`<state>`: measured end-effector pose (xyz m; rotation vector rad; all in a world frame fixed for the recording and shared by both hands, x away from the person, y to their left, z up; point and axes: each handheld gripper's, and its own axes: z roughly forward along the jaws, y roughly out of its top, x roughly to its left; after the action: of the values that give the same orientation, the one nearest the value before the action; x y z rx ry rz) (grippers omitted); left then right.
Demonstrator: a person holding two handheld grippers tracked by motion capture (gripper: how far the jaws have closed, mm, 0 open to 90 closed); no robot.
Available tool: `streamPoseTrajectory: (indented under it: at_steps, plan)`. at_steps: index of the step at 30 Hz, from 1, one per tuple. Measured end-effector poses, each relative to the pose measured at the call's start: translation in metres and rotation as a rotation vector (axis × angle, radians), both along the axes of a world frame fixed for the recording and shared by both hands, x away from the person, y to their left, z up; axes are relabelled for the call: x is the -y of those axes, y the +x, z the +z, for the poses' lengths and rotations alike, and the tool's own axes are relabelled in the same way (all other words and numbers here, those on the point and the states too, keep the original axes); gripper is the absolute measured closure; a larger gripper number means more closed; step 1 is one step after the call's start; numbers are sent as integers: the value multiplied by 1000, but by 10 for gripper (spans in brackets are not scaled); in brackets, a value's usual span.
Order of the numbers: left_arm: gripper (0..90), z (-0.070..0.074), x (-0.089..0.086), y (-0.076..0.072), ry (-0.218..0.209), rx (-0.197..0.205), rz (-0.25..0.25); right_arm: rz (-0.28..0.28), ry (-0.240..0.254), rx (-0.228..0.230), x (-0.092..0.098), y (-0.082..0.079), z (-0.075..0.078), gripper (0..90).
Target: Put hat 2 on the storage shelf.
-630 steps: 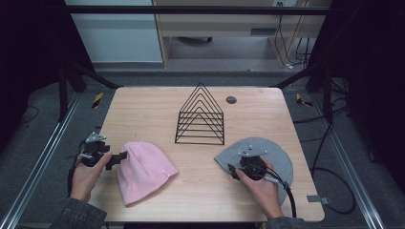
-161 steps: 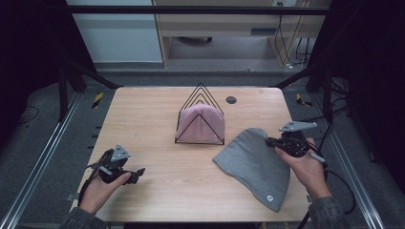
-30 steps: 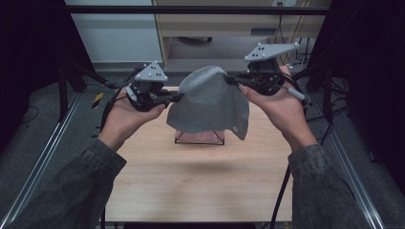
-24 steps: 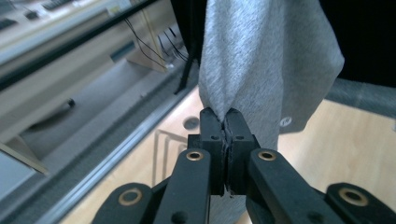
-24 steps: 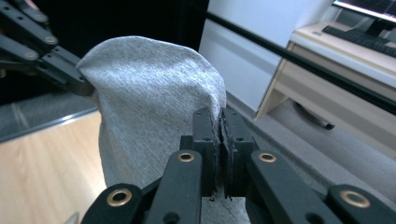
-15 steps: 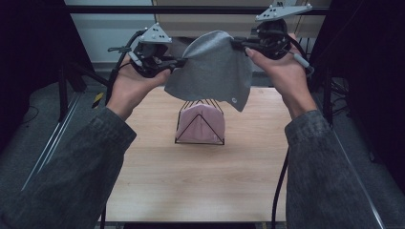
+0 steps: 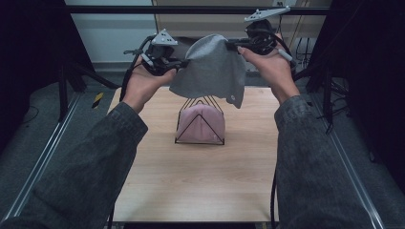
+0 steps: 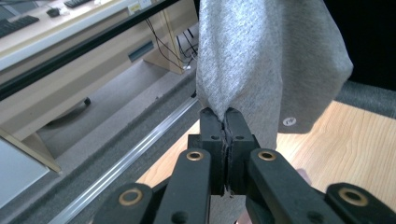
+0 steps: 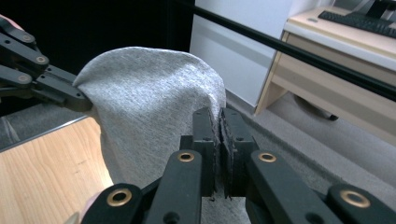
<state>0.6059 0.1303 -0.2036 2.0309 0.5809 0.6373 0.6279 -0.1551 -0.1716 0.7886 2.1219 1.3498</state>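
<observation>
Grey beanie [image 7: 210, 67] is hanging in the air, stretched sideways between both grippers, directly above and slightly behind the wire rack [image 7: 200, 121] already holding the pink beanie [image 7: 201, 123]. Left gripper [image 7: 180, 63] is pinching its left edge, right gripper [image 7: 233, 45] its right edge, both clamped on fabric. Versus half a second ago, the hat is sitting a touch lower and nearer the rack.
</observation>
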Motion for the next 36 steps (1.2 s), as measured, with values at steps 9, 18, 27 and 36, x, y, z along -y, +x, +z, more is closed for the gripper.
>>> streamPoseTrajectory:
  at_steps: [9,18,27,36]
  plan:
    - [886,-12,-11,13,-1,-22,11,20,-16,-35,-8,20,-14,861]
    - [886,-35,-19,35,-2,-49,46,16,-46,-73,-19,38,-33,861]
    - [886,-66,-32,36,15,-84,60,50,-62,-107,-33,35,-56,861]
    - [886,-93,-39,34,33,-127,60,74,-98,-153,-42,29,-83,861]
